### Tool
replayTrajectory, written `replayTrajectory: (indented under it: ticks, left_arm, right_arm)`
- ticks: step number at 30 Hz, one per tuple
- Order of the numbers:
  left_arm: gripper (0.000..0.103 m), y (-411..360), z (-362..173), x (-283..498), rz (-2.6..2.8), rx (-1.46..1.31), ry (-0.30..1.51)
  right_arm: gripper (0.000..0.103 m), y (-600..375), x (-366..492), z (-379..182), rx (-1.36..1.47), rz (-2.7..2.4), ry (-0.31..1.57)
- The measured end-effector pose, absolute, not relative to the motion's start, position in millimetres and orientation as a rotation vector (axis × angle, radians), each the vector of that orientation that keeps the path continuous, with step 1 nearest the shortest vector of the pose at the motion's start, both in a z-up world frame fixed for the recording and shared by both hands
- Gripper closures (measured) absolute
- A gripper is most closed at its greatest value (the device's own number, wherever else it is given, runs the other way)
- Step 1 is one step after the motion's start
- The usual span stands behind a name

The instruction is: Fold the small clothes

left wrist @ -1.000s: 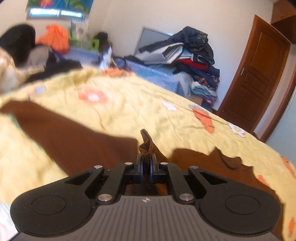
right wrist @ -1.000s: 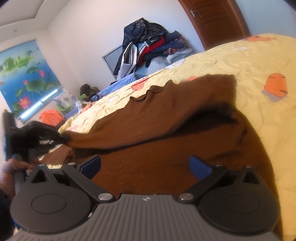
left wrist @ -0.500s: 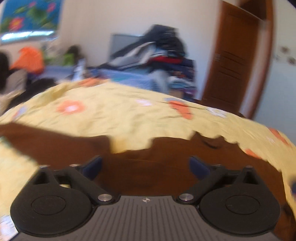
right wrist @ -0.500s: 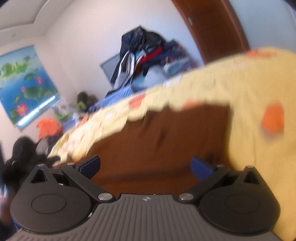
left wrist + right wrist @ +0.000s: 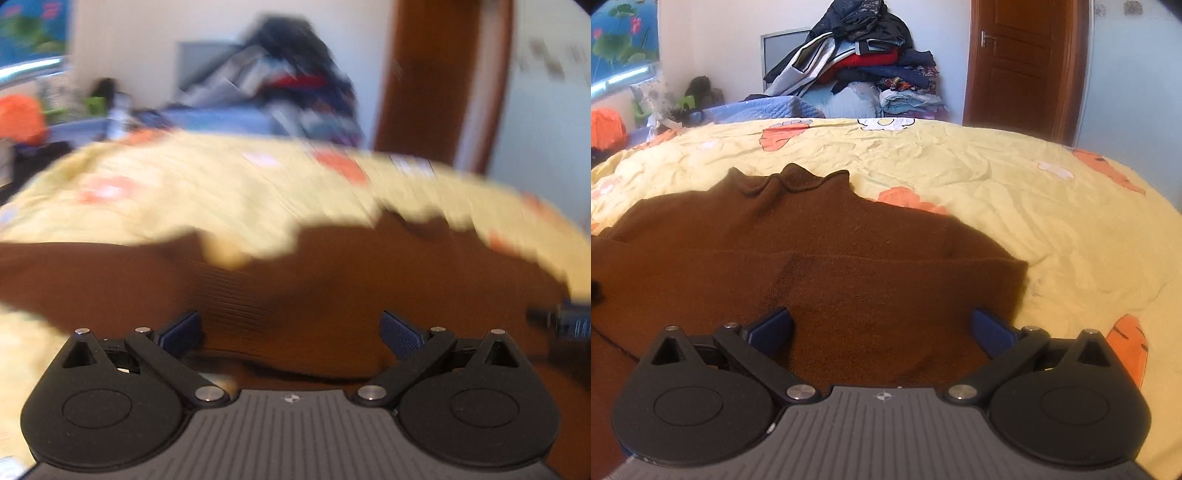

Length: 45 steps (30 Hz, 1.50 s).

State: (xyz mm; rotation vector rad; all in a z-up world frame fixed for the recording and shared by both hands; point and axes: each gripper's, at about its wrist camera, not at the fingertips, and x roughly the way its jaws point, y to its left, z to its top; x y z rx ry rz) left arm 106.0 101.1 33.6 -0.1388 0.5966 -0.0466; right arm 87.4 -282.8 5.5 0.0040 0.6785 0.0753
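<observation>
Sunlit and cluttered, the bedroom has a heap of clothes (image 5: 864, 66) piled against the far wall beside a wooden door (image 5: 1023, 62), and a bed covered by a yellow quilt (image 5: 1015, 206) printed with orange carrots fills the foreground. On that quilt lies the task's garment, a brown knitted sweater (image 5: 820, 266), spread flat with its rolled collar (image 5: 792, 181) pointing toward the far wall. A straight horizontal edge crosses the body partway down, and a squared corner sits at the sweater's right side, which suggests that one sleeve or side panel is folded across the front; the far left of the garment runs out of view, so I cannot tell how that side lies.

The right gripper (image 5: 881, 328) hovers low over the near part of the sweater with its fingers spread wide and nothing between them. The left gripper (image 5: 290, 328) is likewise spread and empty above the brown fabric, in a badly blurred view, where a small dark object at the right edge may be the other tool.

My reading is that the fold is in its middle stage, between grasps. The next move probably calls for both sets of fingers to come down on the near hem, pinching the layers together at matching points, then carrying that edge toward the collar so the stacked layers stay aligned and do not slip apart
</observation>
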Motion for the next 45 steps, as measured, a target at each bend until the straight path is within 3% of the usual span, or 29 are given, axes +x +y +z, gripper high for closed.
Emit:
replayTrajectory:
  ticks: [6, 11, 18, 21, 23, 25, 28, 33, 37, 39, 40, 41, 43, 45]
  left_arm:
    - [0.0, 276, 28, 97, 0.25, -0.692, 0.551]
    - [0.0, 391, -6, 84, 0.447, -1.132, 0.387]
    - [0.006, 423, -5, 108, 0.448, -1.09, 0.373]
    - [0.031, 425, -7, 118, 0.438, -1.062, 0.408]
    - [0.07, 426, -12, 121, 0.429, -1.066, 0.445]
    - [0.093, 427, -16, 122, 0.449, -1.059, 0.469]
    - [0.097, 421, -7, 119, 0.505, -0.987, 0.469]
    - [0.098, 349, 62, 118, 0.388, -0.694, 0.413]
    - [0.098, 214, 106, 114, 0.046, -0.427, 0.376]
    - [0.094, 143, 101, 114, -0.18, -0.374, 0.456]
    - [0.081, 111, 92, 117, -0.293, -0.356, 0.528]
    - [0.059, 80, 80, 118, -0.381, -0.328, 0.62]
    - [0.034, 36, 55, 108, -0.402, -0.259, 0.728]
    - [0.032, 17, 37, 82, -0.367, -0.207, 0.687]
  right_arm:
    - [0.0, -283, 84, 9, 0.002, 0.073, 0.669]
    - [0.0, -284, 84, 9, 0.005, 0.073, 0.667]
    - [0.0, -284, 85, 9, 0.005, 0.072, 0.667]
    - [0.0, -284, 85, 9, 0.006, 0.073, 0.667]
    - [0.0, -284, 85, 9, 0.006, 0.073, 0.667]
    - [0.0, -285, 85, 9, 0.007, 0.073, 0.667]
    - [0.0, -285, 85, 9, 0.007, 0.073, 0.667]
    - [0.0, -285, 85, 9, 0.013, 0.074, 0.665]
    - [0.0, -285, 85, 9, 0.017, 0.075, 0.663]
    - [0.0, -285, 83, 10, 0.026, 0.075, 0.66]
    - [0.0, -286, 83, 10, 0.031, 0.076, 0.659]
    - [0.0, -286, 82, 11, 0.038, 0.076, 0.657]
    - [0.0, -287, 82, 11, 0.048, 0.078, 0.654]
    - [0.0, -288, 81, 11, 0.054, 0.078, 0.652]
